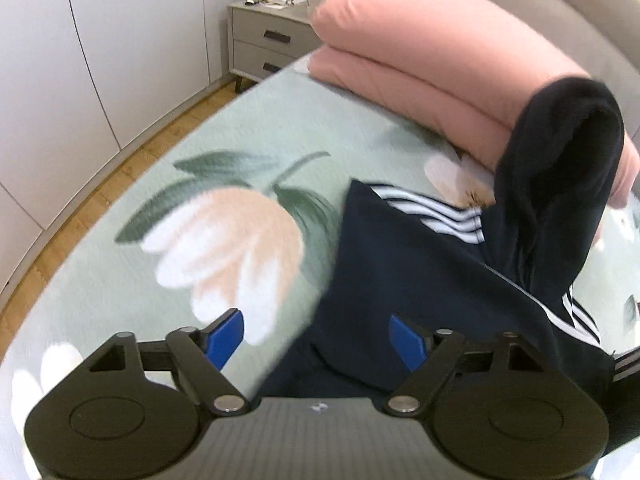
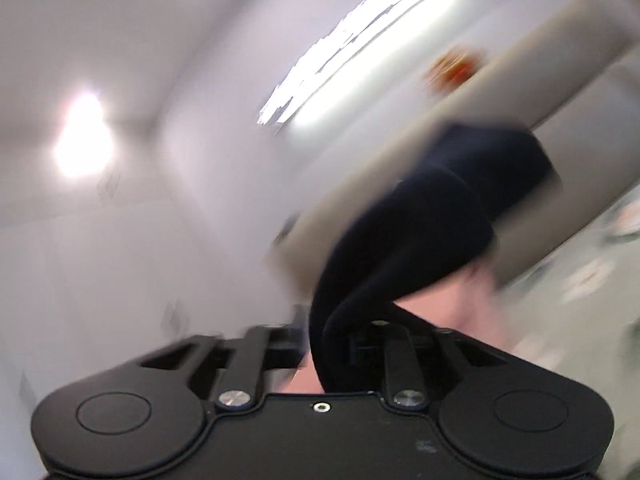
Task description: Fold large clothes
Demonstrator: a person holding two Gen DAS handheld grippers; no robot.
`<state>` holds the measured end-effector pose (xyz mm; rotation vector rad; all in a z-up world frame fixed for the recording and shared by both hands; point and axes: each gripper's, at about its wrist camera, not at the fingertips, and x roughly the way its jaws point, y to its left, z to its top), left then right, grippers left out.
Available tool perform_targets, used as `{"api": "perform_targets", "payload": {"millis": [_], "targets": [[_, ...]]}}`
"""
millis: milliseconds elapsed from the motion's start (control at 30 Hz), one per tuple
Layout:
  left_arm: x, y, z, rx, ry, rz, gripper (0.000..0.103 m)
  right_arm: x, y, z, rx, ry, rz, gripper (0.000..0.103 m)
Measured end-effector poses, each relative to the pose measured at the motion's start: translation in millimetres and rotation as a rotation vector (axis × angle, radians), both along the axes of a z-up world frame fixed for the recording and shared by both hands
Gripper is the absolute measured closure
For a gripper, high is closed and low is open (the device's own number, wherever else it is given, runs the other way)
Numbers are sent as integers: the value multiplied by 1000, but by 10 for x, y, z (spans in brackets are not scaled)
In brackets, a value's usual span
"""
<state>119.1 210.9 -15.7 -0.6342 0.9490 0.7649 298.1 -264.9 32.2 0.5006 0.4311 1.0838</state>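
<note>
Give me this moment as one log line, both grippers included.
left hand-held gripper: open, above navy striped garment | right hand-held gripper: blurred, dark cloth across it, grip unclear | garment part-lifted on floral bedspread

blur: right wrist view smeared | hidden: right gripper [image 2: 340, 344] fingers behind dark cloth [image 2: 400, 248]

No legible text or labels anywhere (right wrist view heavily blurred).
</note>
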Motion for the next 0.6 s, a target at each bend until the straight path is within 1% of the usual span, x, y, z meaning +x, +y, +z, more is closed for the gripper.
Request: {"api": "perform_targets", "payload": {"millis": [33, 100, 133, 167, 200, 233, 267, 333, 400, 500, 533, 567, 600], "targets": [[-54, 95, 1, -6, -17, -10, 19, -93, 311, -197, -78, 44, 88, 2], [-152, 304, -44, -52, -78, -46, 14, -340, 897, -796, -311, 157, 227, 2], [-186, 399, -83, -82, -108, -55, 13, -429, 1052, -1057, -414, 218, 254, 4], [-208, 515, -142, -116, -146, -62, 13, -481, 1107, -1270, -471, 286, 258, 6], [-207, 568, -196, -137, -173, -71, 13, -502, 1095, -1412, -478, 343, 258, 6], [-174, 629, -262, -159, -193, -90, 13, -497, 1039, -1495, -455, 389, 253, 6], [-135, 662, -312, -178, -207, -115, 13, -491, 961, -1526, -438, 414, 229, 6], [36, 675, -428, -204, -234, -187, 12, -400, 868, -1470, -441, 400, 162, 5], [263, 641, -554, -225, -237, -245, 12, -336, 785, -1400, -472, 384, 124, 4], [551, 556, -744, -227, -230, -284, 15, -330, 648, -1390, -553, 358, 100, 4], [625, 533, -808, -226, -226, -286, 23, -320, 609, -1398, -579, 352, 98, 4], [709, 517, -874, -226, -215, -294, 55, -319, 570, -1416, -595, 353, 91, 4], [780, 490, -927, -219, -184, -300, 81, -332, 550, -1451, -605, 359, 81, 4]]}}
